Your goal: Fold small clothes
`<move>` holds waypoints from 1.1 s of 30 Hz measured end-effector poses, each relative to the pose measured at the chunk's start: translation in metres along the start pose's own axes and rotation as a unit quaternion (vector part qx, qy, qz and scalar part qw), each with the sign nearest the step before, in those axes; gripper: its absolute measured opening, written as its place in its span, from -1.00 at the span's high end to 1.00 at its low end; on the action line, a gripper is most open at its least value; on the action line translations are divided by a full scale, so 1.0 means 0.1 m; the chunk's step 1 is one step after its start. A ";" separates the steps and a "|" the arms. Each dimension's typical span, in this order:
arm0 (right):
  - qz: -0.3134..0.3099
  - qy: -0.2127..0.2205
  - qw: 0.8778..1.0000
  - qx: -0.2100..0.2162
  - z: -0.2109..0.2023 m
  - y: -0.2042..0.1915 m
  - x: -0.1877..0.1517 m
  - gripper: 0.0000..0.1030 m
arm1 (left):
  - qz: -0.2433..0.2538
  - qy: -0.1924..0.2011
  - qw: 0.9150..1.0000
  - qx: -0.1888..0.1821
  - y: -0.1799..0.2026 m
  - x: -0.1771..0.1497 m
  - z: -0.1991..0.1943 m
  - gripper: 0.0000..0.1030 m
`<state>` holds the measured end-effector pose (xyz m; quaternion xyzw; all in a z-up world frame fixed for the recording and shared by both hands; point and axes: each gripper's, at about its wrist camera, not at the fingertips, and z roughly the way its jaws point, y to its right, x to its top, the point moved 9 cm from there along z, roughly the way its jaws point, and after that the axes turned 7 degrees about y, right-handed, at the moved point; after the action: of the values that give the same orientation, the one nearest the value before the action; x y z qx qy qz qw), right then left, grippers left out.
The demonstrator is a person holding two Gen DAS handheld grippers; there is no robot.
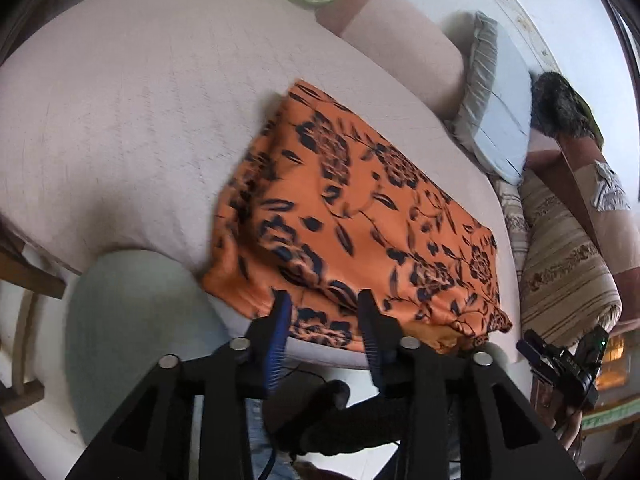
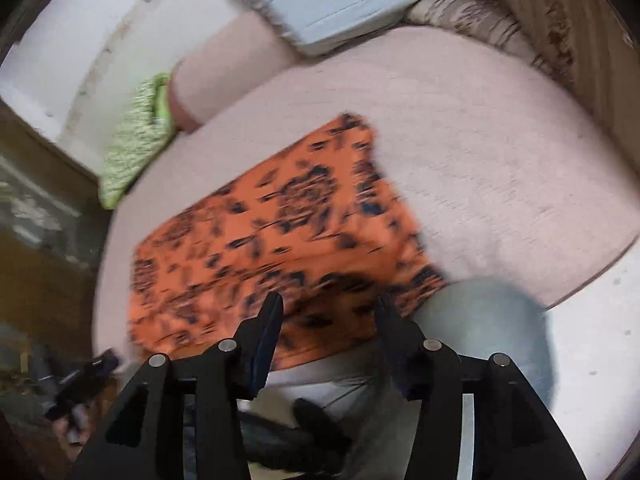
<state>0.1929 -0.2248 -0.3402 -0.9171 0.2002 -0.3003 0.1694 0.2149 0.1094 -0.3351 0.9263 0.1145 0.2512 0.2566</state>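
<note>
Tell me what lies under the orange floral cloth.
The orange floral cloth lies folded on the pale pink cushion, its near edge overhanging the front. Whatever lies between its layers is covered.

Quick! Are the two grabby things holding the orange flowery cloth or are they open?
Left hand-held gripper: open, holding nothing; orange floral cloth lies on the sofa.
Right hand-held gripper: open, holding nothing.
</note>
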 end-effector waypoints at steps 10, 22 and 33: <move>0.128 -0.048 0.988 0.065 0.65 0.10 -0.03 0.30 | -0.094 -0.065 0.993 -0.006 -0.21 0.08 0.88 0.33; -0.011 -0.025 0.992 -0.121 0.46 0.41 0.16 1.00 | -0.039 -0.054 0.996 0.060 -0.24 0.14 0.86 0.88; 0.022 -0.003 0.997 -0.073 0.30 0.45 0.37 0.12 | -0.001 -0.074 0.997 0.021 0.11 0.06 0.57 0.46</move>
<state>0.2273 -0.2755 -0.3647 -0.9233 0.2412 -0.2782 0.1095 0.2502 0.0783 -0.3688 0.9475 0.1011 0.1792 0.2447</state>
